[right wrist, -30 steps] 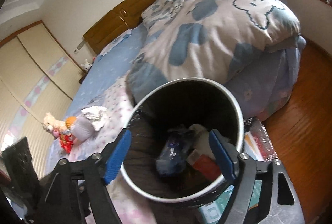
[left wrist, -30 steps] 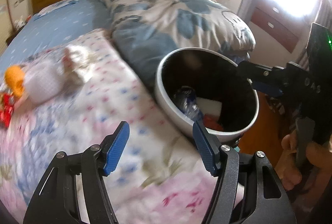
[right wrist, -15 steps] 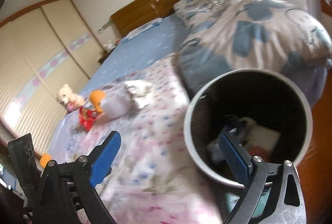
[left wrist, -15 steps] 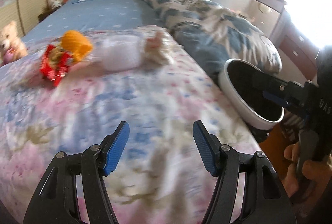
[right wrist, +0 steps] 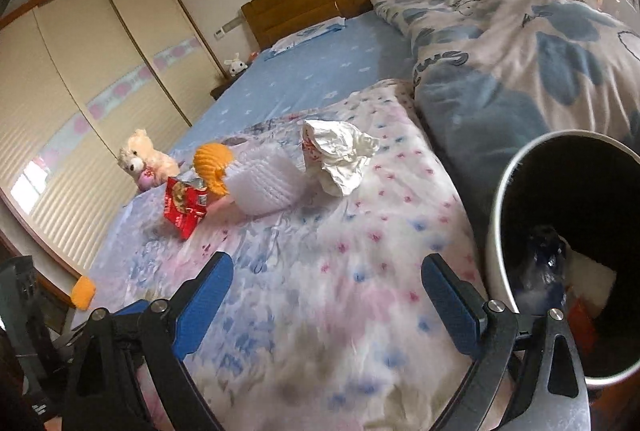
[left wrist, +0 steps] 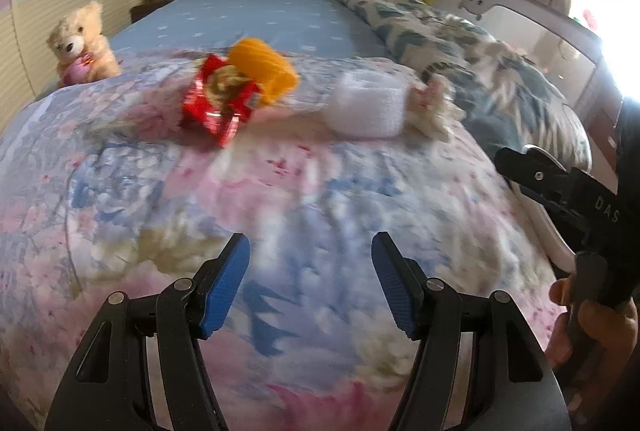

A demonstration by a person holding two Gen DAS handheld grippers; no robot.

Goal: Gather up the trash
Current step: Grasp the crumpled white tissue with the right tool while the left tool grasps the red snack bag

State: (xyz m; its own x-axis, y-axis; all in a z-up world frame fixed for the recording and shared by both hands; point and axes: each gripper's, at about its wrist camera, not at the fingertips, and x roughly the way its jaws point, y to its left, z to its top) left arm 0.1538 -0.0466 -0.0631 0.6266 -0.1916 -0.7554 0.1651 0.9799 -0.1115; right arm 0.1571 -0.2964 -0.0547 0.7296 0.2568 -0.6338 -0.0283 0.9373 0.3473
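1. Two grippers face the bed [left wrist: 304, 191] now, and both views have swung off the bin in the last second: a second ago each camera looked down into the round white-rimmed black trash bin [right wrist: 560, 251], whereas now it sits at the right edge of the right wrist view, beside the bed, with a crumpled blue bottle and other scraps already inside.
2. Our left gripper [left wrist: 310, 283] has its blue fingers spread wide with nothing between them; our right gripper [right wrist: 328, 307] is likewise spread and empty.
3. We judge from this swing that one drop-off is done and we are returning for more.
4. What remains lies in a row on the floral quilt, well ahead of both grippers: a red foil snack wrapper [left wrist: 216, 107], an orange knitted ball [left wrist: 264, 75] touching it, a white ribbed foam roll [left wrist: 368, 107], and a crumpled white paper wrapper [right wrist: 340, 155] just beside the roll.
5. A cream teddy bear [left wrist: 80, 43] sits further left, and we would not count it as trash.
6. The left wrist view is motion-blurred, so finer detail there we cannot tell.
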